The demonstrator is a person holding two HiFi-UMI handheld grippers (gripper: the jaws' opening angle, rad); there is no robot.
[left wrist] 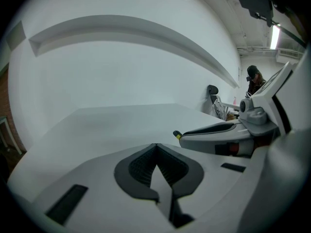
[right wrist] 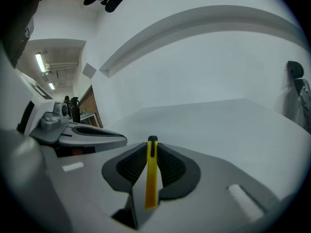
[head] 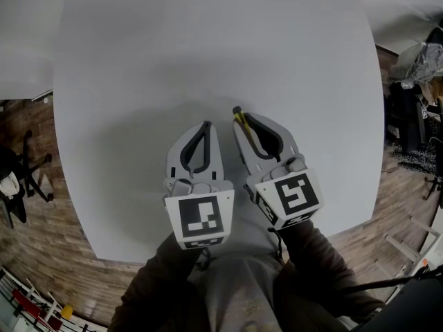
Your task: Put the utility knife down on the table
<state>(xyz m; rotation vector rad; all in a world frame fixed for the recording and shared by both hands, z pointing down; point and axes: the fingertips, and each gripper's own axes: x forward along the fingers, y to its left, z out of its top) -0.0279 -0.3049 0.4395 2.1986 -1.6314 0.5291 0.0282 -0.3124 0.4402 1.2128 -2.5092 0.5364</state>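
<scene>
Dim flat light, soft shadow on the table (head: 124,81), glowing ceiling lamp (left wrist: 276,35), fisheye bending, dark vignetted corners

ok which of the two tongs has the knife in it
The right tongs: they are shut on the yellow knife, which sticks out past their tips. The left tongs are shut with nothing between them.
</scene>
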